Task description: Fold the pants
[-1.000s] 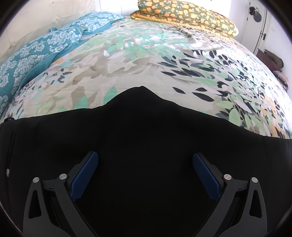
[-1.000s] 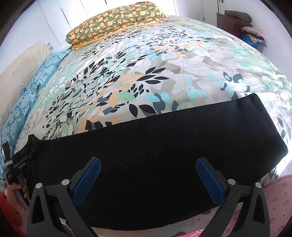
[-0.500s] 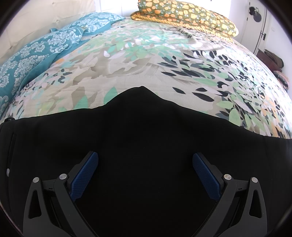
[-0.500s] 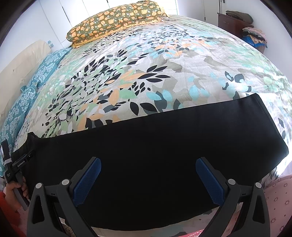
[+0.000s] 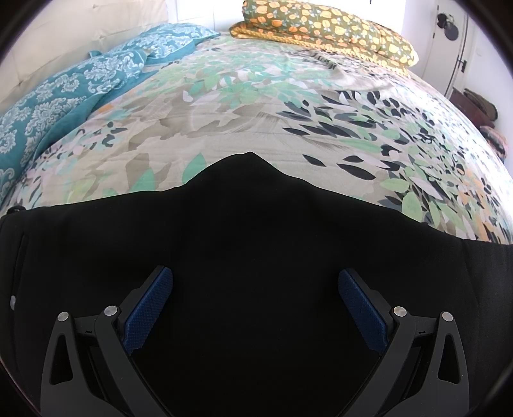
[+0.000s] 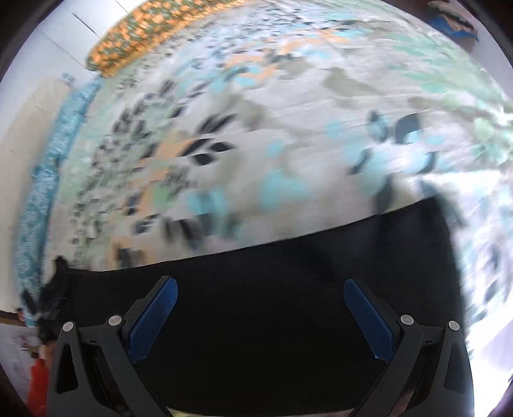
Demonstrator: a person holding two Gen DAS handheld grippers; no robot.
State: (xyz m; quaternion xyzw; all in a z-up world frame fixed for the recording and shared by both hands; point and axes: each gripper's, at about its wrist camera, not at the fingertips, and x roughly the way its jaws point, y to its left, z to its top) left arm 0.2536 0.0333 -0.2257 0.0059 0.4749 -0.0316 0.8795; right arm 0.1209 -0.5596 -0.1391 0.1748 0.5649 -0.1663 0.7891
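Note:
Black pants (image 5: 256,243) lie flat across the near side of a bed, folded lengthwise, with the pointed crotch sticking out toward the far side. My left gripper (image 5: 255,282) hovers open over the waist end, its blue pads (image 5: 150,308) wide apart and holding nothing. In the blurred right wrist view the pants (image 6: 288,276) form a long dark band whose leg end stops at the right. My right gripper (image 6: 259,292) is open above that leg section, nothing between its fingers.
A leaf-patterned bedspread (image 5: 272,106) covers the bed. A teal patterned blanket (image 5: 64,93) lies at the far left and an orange-flowered pillow (image 5: 336,29) at the head. An orange sleeve (image 6: 40,385) shows at lower left in the right wrist view.
The right gripper has swung quickly, tilting and blurring its view; the pants' leg end now sits nearer its right finger. The left gripper has stayed still. Both remain open.

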